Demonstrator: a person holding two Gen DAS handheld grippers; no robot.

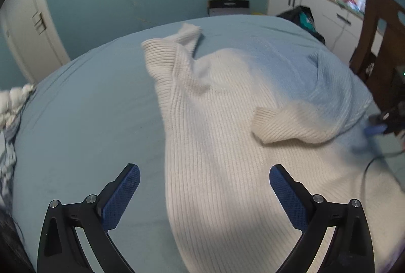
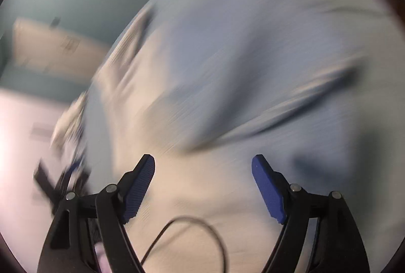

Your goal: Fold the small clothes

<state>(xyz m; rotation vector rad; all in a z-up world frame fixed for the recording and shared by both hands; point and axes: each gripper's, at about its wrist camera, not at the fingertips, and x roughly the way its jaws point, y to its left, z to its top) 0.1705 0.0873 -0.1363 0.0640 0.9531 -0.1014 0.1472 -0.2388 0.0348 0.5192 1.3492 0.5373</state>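
A cream ribbed knit sweater [image 1: 215, 121] lies spread on the light blue bed sheet [image 1: 88, 108]. One sleeve [image 1: 283, 124] is folded across its body, its cuff pointing left. The other sleeve end [image 1: 188, 35] lies bunched at the far side. My left gripper [image 1: 204, 171] hovers above the near part of the sweater, open, with nothing between its blue pads [image 1: 124, 197]. In the right wrist view everything is smeared by motion. The right gripper [image 2: 203, 161] is open over the sweater [image 2: 192, 187], empty. The other gripper [image 2: 63, 181] shows as a dark blur at lower left.
A thin black cable [image 2: 192, 227] loops over the fabric by the right gripper. A brown wooden chair [image 1: 379, 40] and white cabinets [image 1: 316, 2] stand at the right of the bed. A patterned cloth [image 1: 10, 116] lies at the bed's left edge. A white door [image 1: 30, 27] stands at the left.
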